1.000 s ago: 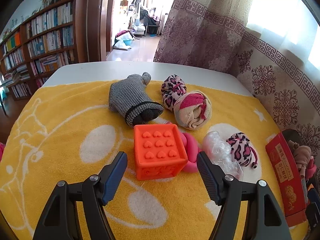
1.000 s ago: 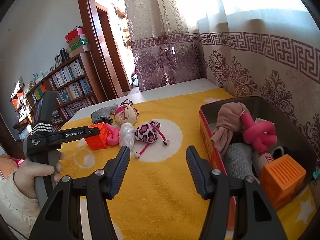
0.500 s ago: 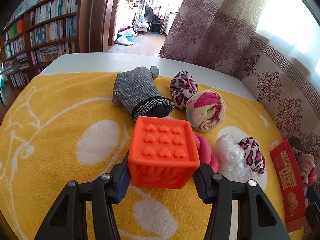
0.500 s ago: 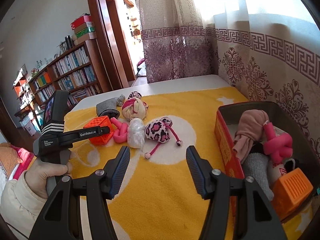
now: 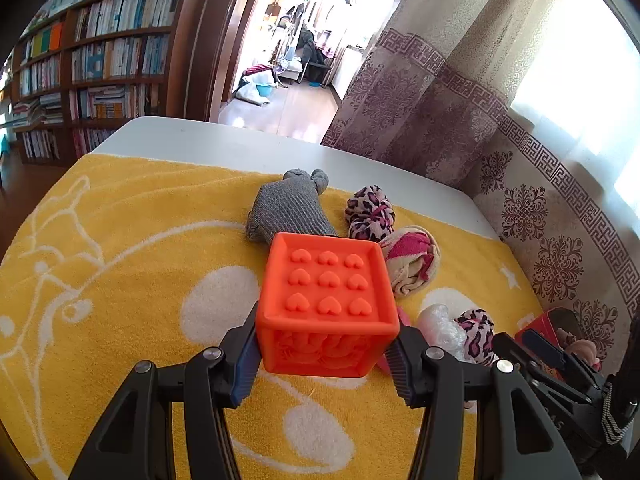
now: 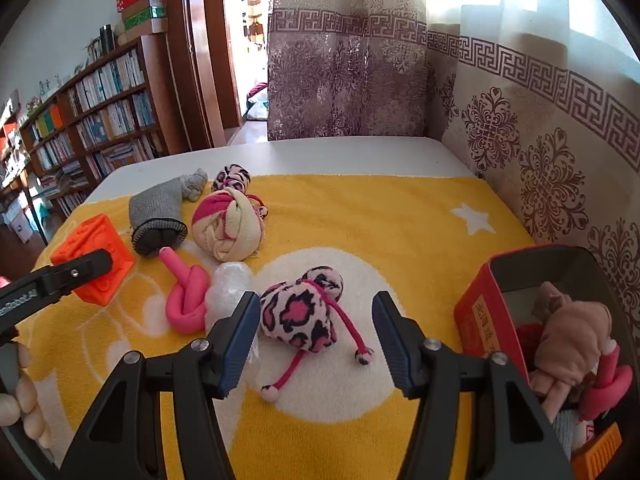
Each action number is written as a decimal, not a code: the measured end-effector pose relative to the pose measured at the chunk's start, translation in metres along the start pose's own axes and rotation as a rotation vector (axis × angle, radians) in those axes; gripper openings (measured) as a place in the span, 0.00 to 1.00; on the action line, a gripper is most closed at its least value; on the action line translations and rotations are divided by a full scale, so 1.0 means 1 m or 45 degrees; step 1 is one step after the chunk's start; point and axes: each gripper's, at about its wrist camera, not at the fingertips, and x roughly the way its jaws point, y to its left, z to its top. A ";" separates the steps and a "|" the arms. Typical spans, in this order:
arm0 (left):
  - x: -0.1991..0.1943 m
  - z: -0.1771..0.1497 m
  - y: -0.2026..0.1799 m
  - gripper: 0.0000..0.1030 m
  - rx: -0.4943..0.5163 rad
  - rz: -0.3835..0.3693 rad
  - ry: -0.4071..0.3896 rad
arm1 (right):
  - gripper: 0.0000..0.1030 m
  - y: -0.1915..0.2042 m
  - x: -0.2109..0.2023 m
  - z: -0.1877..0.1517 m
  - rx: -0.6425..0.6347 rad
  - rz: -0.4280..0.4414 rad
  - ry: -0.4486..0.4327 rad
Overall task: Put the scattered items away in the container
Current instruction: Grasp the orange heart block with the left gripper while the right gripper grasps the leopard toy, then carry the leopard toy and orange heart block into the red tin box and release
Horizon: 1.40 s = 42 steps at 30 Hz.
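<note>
My left gripper [image 5: 324, 364] is shut on an orange rubber cube [image 5: 328, 304] with raised hearts, held a little above the yellow towel; the cube also shows in the right wrist view [image 6: 96, 258]. My right gripper [image 6: 316, 340] is open, with a pink leopard-print pouch [image 6: 300, 312] between and just beyond its fingers. Left of the pouch lie a clear plastic wad [image 6: 228, 292] and a knotted pink balloon [image 6: 186, 296]. A grey sock [image 6: 158, 216], a rolled pink-and-cream sock [image 6: 228, 226] and a leopard roll [image 6: 232, 176] lie farther back. The red box [image 6: 488, 312] at right holds several items.
A yellow towel [image 6: 360, 216] covers the white table [image 6: 320, 156]. A patterned curtain [image 6: 540, 140] hangs along the right edge and back. Bookshelves [image 6: 92, 120] and an open doorway stand beyond the table's far left.
My left gripper closed on the orange cube and lifted it off the towel. My right gripper moved left and lower, up to the leopard pouch.
</note>
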 end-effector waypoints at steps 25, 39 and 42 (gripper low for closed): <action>0.004 -0.005 -0.007 0.54 0.014 -0.007 0.011 | 0.47 -0.023 -0.036 -0.011 0.125 0.116 -0.086; -0.008 -0.016 -0.046 0.54 0.152 -0.058 0.001 | 0.47 -0.136 -0.145 -0.031 0.348 -0.153 -0.344; -0.009 -0.019 -0.054 0.54 0.182 -0.062 0.004 | 0.47 -0.156 -0.155 -0.043 0.366 -0.237 -0.354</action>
